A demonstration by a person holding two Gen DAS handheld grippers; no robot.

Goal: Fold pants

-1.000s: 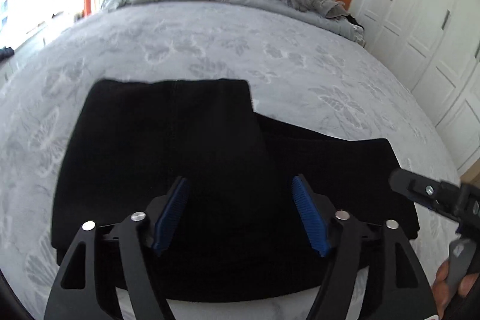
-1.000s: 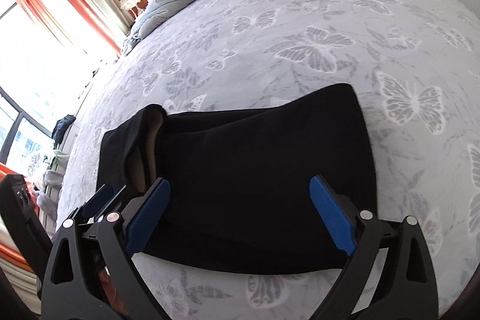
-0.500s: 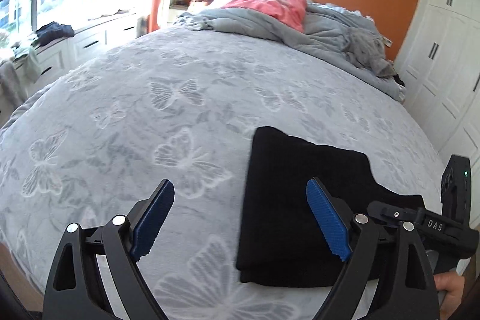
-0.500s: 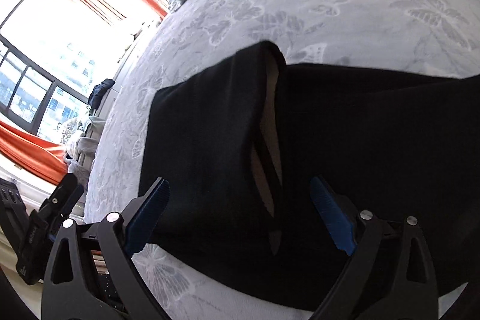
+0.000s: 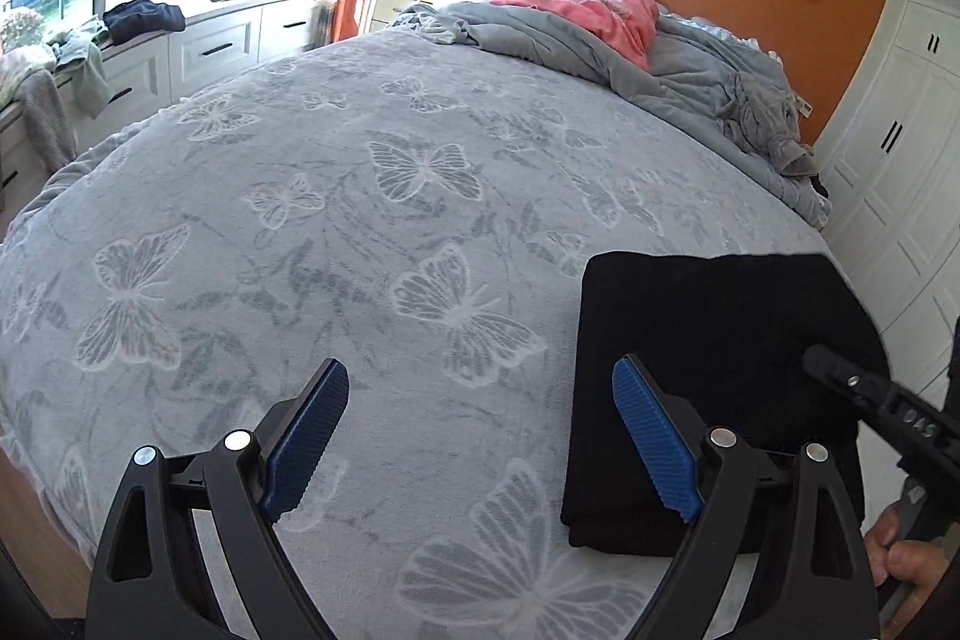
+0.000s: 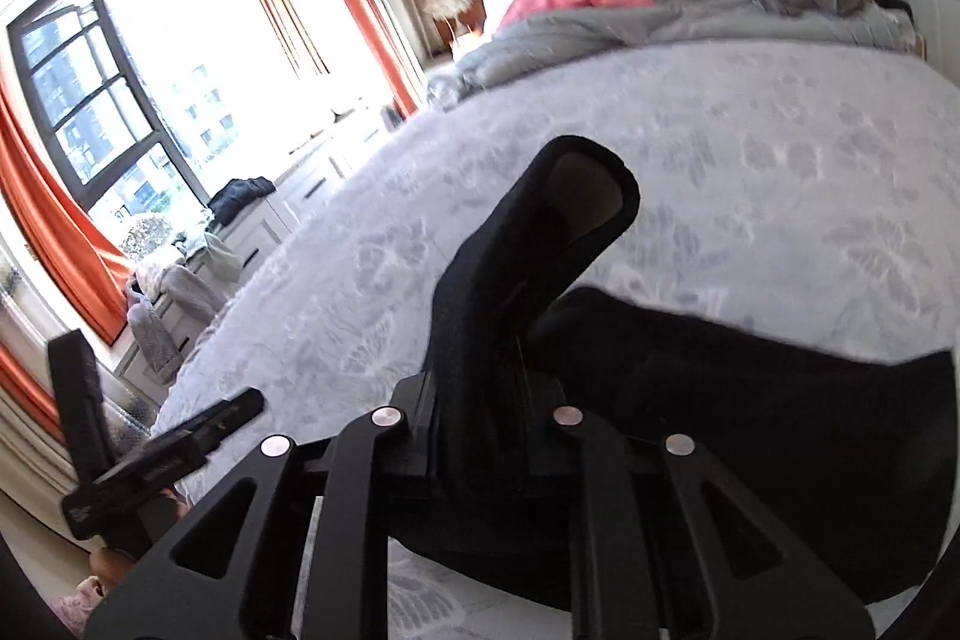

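I am holding my left gripper (image 5: 480,436) wide open over the grey butterfly bedspread (image 5: 372,232), in the lower middle of the left wrist view, with nothing between its 2 blue pads (image 5: 651,445). The black pants (image 5: 714,358) are lying folded in the lower right of that view, flat on the bedspread, and the right-hand pad is sitting in front of their near left edge; I cannot tell whether it is touching the cloth. At the far right edge my right gripper (image 5: 864,400) is reaching in over the pants, with my hand (image 5: 906,562) showing below it.

In the right wrist view my right gripper (image 6: 474,400) is closing, and its jaws are pinching a fold of the pants (image 6: 750,400) in the lower centre. The pinched part is standing up from the jaws toward the middle of the frame, its end curling open to show a lighter lining. The remaining cloth is draping off to the lower right. My left gripper (image 6: 180,448) is showing at the lower left edge. This view is slightly blurred.
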